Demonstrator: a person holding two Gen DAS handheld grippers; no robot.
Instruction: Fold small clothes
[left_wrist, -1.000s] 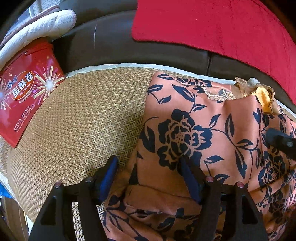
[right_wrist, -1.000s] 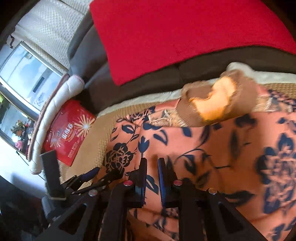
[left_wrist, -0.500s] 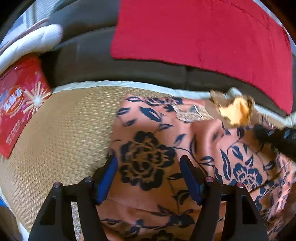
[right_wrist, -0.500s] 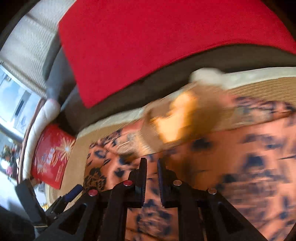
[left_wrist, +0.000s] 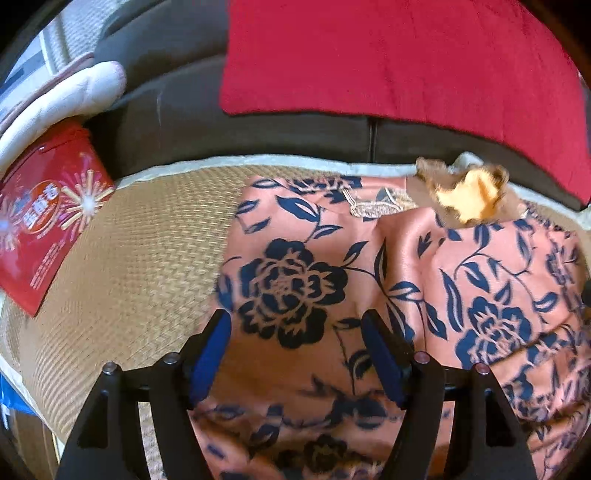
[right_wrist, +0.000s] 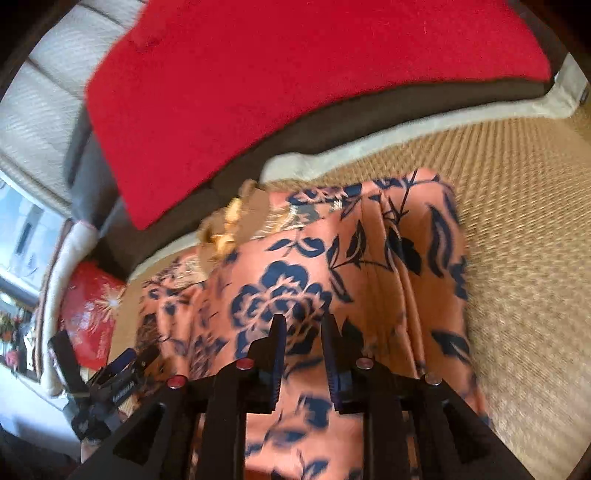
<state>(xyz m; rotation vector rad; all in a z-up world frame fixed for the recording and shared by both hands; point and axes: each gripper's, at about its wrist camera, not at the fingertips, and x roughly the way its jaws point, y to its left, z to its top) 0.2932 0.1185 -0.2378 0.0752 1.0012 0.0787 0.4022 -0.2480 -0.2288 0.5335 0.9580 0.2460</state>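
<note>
An orange garment with navy flowers (left_wrist: 295, 280) lies spread on a woven straw mat (left_wrist: 140, 240) over a sofa seat. At its far edge sits a lace trim (left_wrist: 369, 206) and a fuzzy brown-and-yellow piece (left_wrist: 465, 195). My left gripper (left_wrist: 295, 332) hovers over the garment's left part, open wide and still opening a little, with nothing pinched. My right gripper (right_wrist: 303, 321) hangs over a big flower on the garment (right_wrist: 369, 280); its jaws are opening with a narrow gap, and the cloth lies below them, not clamped. The left gripper (right_wrist: 122, 373) also shows at the lower left of the right wrist view.
A red blanket (left_wrist: 406, 66) drapes the dark sofa back (left_wrist: 258, 136). A red printed box (left_wrist: 48, 210) and a white padded cushion (left_wrist: 62, 99) sit at the left. Bare mat (right_wrist: 517, 240) stretches to the right of the garment.
My right gripper has swept to the right across the garment and its jaw gap has widened. The left gripper has drawn back slightly, and the cloth under it now lies flatter.
</note>
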